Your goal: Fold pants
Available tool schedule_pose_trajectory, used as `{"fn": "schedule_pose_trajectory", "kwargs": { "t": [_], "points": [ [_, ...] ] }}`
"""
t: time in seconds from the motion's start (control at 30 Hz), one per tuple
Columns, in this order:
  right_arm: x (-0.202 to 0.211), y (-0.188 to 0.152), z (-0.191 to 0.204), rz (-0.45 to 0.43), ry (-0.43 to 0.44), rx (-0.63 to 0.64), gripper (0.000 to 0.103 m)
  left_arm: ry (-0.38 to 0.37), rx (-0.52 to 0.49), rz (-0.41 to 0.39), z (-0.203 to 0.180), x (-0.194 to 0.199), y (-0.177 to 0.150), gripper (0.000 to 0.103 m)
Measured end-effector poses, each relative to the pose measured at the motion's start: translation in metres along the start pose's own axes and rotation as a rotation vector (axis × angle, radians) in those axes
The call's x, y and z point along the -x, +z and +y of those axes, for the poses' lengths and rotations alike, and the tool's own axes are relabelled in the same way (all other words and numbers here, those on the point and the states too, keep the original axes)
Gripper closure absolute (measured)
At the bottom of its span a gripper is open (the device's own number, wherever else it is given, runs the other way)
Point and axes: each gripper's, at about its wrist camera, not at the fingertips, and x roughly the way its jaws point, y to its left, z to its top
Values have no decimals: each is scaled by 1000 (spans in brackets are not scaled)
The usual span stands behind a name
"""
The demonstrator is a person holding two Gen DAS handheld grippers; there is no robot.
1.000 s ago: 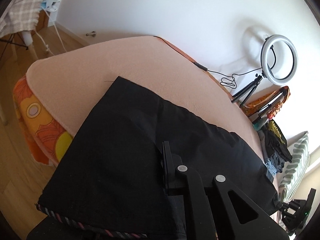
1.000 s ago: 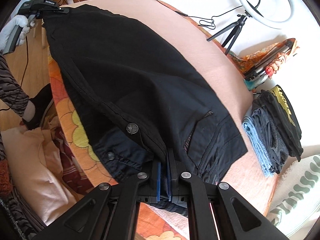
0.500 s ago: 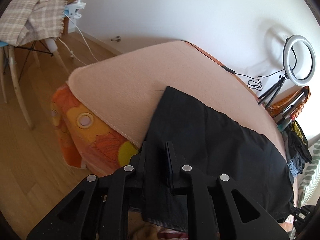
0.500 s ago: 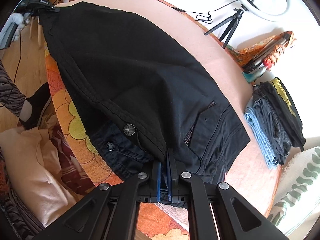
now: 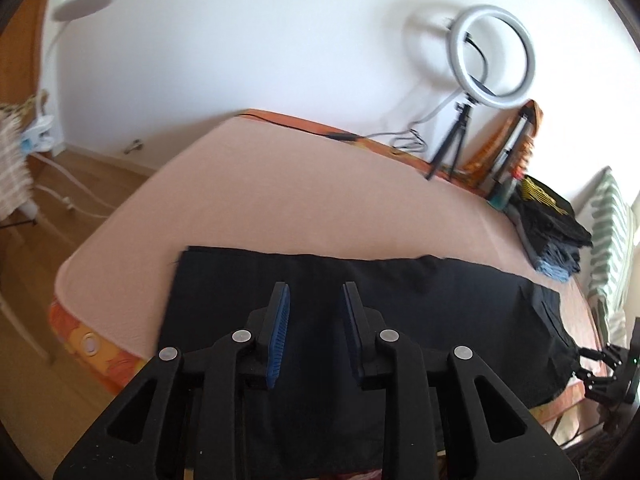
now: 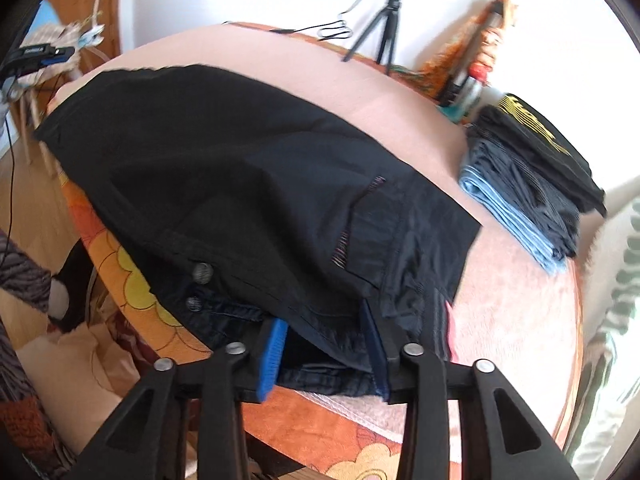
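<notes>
A peach-covered bed (image 5: 304, 200) fills both views. Black pants (image 5: 400, 312) lie lengthwise along its near edge, waistband to the right. At the far right sits a stack of folded clothes (image 6: 532, 176); the top black garment bears yellow lettering, too blurred to read. The left gripper (image 5: 314, 300) hovers above the pant legs, jaws just opened and apart, nothing between them. The right gripper (image 6: 324, 336), jaws just opened, straddles the waistband loosely without pressing it.

Right claw (image 6: 324, 344) just opening, black pants (image 6: 248, 184) waistband between pads
</notes>
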Motion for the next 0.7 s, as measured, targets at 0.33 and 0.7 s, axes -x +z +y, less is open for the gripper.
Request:
{"fn": "schedule_pose_trajectory", "kwargs": {
  "t": [0.33, 0.7],
  "points": [
    [19, -44, -58, -22, 29, -297, 51, -298, -250, 200, -128, -58, -24, 78],
    [-27, -82, -128, -35, 444, -954, 49, -400, -405, 369, -175, -79, -65, 78]
  ]
}}
